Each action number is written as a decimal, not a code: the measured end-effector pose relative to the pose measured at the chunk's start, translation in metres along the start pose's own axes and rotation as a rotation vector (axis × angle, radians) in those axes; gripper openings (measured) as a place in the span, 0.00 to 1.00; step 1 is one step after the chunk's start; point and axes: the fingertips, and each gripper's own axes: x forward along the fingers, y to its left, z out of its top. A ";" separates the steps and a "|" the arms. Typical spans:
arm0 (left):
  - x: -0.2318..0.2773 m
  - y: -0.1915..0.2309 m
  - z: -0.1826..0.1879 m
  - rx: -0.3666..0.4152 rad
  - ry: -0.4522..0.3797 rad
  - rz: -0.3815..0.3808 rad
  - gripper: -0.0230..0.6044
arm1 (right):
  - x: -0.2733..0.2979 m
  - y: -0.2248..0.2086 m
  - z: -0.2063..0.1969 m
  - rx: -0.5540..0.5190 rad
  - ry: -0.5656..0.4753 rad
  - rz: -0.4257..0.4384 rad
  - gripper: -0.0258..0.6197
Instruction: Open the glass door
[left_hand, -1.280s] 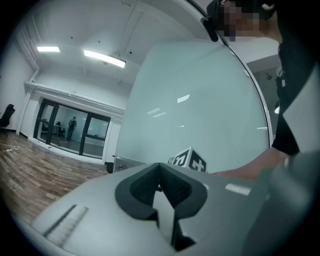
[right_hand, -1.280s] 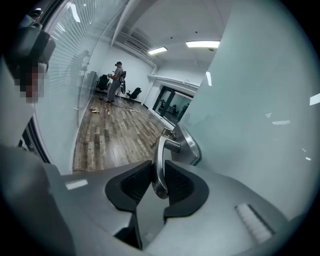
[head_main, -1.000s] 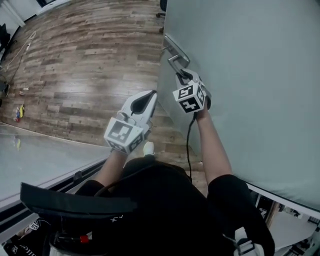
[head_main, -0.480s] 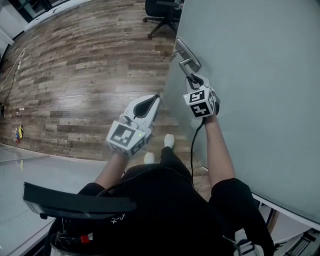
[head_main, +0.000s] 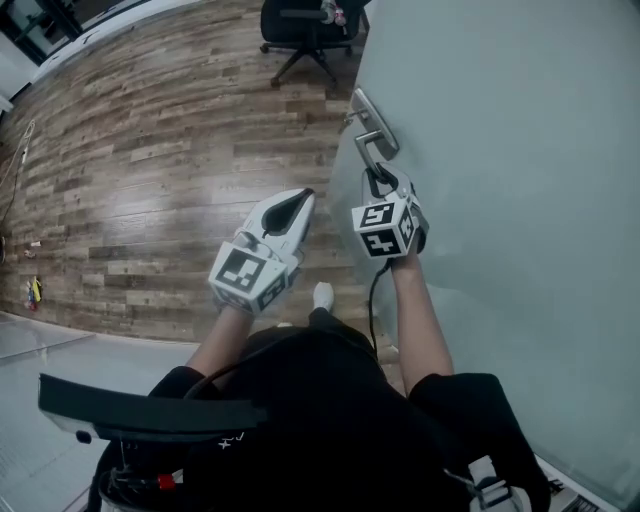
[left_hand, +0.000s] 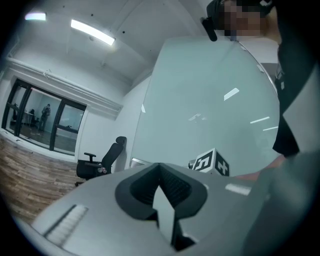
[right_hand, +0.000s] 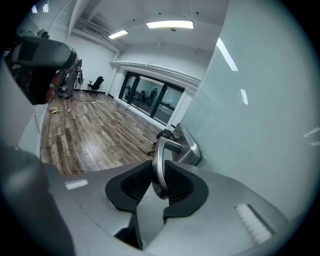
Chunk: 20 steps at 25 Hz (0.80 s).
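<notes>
Head view first: my right gripper (head_main: 379, 182) is up against the glass door (head_main: 500, 150), nose on the metal handle (head_main: 368, 148) near the door's free edge, while my left gripper (head_main: 297, 200) hangs beside it over the wooden floor (head_main: 170, 150), touching nothing. An office chair (head_main: 305, 25) sits well beyond the door edge. Over to the left gripper view: its fingers (left_hand: 175, 185) are closed together with nothing between them, pointing roughly level past the pale glass, the chair off to the left. Now the right gripper view, and this is the one that matters: the fingers (right_hand: 134, 184) are clamped either side of the handle's lever, part-way closed because the bar fills the gap, with the backplate (right_hand: 189, 149) just ahead on the glass. So I've got the grip, and I judge we're in the swinging step. No frame shows against the door's free edge, so it looks already off the latch. Next I need to hold the clamp firm and carry the handle round along the door's arc, letting the wrist turn with it so the lever doesn't slip out.
</notes>
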 end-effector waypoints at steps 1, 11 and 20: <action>0.008 -0.002 0.003 0.006 -0.002 -0.011 0.04 | -0.001 -0.002 0.000 0.007 0.009 -0.004 0.16; 0.132 -0.030 0.013 0.034 -0.007 -0.178 0.04 | 0.009 -0.048 -0.019 0.052 0.040 -0.065 0.16; 0.195 -0.032 0.002 0.031 0.023 -0.291 0.04 | 0.016 -0.080 -0.036 0.091 0.065 -0.104 0.16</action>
